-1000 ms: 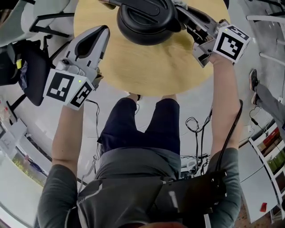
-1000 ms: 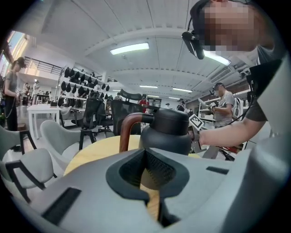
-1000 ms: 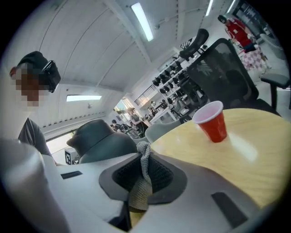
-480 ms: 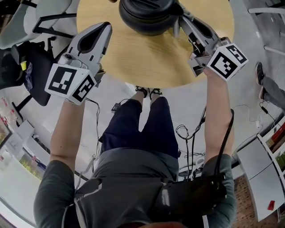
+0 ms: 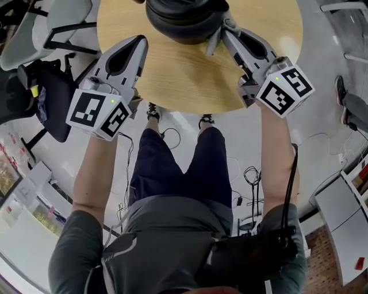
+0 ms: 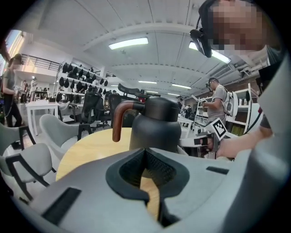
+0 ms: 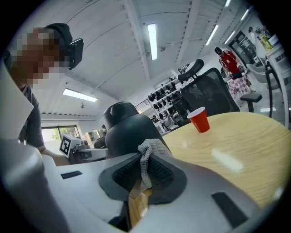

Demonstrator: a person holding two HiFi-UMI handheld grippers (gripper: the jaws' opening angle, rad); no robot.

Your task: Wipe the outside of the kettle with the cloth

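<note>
A black kettle (image 5: 183, 17) with a brown handle (image 6: 117, 119) stands on the round wooden table (image 5: 190, 74), at the top of the head view. My right gripper (image 5: 214, 39) is at the kettle's right side, shut on a grey-white knitted cloth (image 7: 146, 157) that pokes up from its jaws. In the right gripper view the kettle (image 7: 125, 128) looms just beyond the cloth. My left gripper (image 5: 139, 40) hovers over the table's left edge, a short way from the kettle (image 6: 154, 123). Its jaws are shut with nothing between them.
A red cup (image 7: 199, 119) stands further along the table. Grey chairs (image 5: 54, 23) are off the table's left side, with a black bag (image 5: 49, 92) nearby. Cables (image 5: 250, 172) lie on the floor by my legs. Another person (image 6: 220, 98) stands in the background.
The kettle now sits higher in the head view. My right gripper has stayed by the kettle's right side with the cloth. My left gripper has shifted slightly right.
</note>
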